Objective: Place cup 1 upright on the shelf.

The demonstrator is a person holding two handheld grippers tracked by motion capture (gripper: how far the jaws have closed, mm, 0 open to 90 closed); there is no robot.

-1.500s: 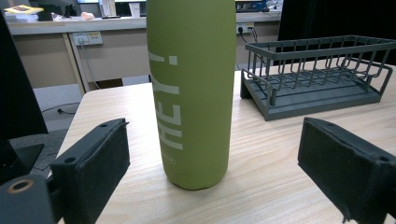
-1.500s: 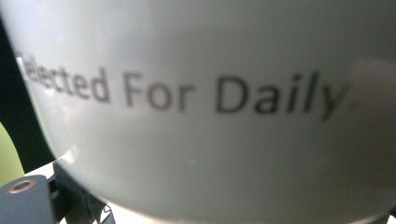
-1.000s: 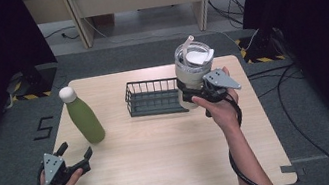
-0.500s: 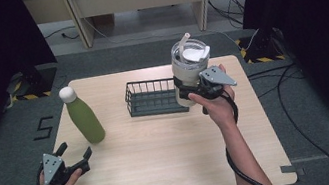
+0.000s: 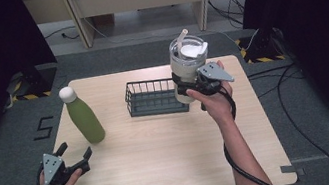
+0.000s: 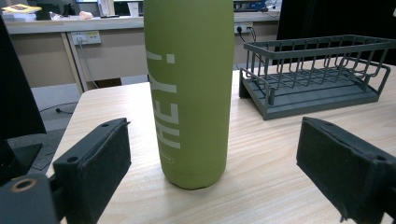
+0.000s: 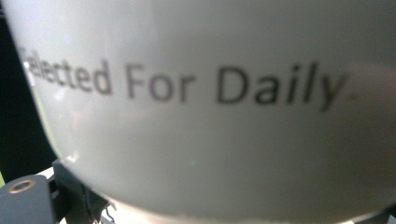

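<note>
The right claw (image 5: 187,87) is clamped on a big white tumbler (image 5: 187,66) and holds it up above the surface (image 5: 174,162), at about 1 o'clock on it, just past the right end of the wire basket (image 5: 153,97). The tumbler is round and smooth, with a clear lid and a pale straw (image 5: 182,36) poking out of the top. In the right gripper view its shiny white wall (image 7: 210,130) is very close and blurry, and dark letters on it read "For Daily". The basket is a dark grey box made of thin metal bars with a flat bottom, and it sits near 12 o'clock on the surface. The surface is light wood with fine lines in it and round corners. A tall green bottle (image 5: 83,118) stands upright at about 10 o'clock. It is smooth and not shiny, with a small white cap (image 5: 67,93) and white letters "HEY!" (image 6: 166,105) running down its side. The left claw (image 5: 74,158) is let go and holds nothing, down at about 8 o'clock. Its two black pads (image 6: 100,163) look soft and rough. In the left gripper view the bottle stands a bit ahead of the pads, not touching them.
</note>
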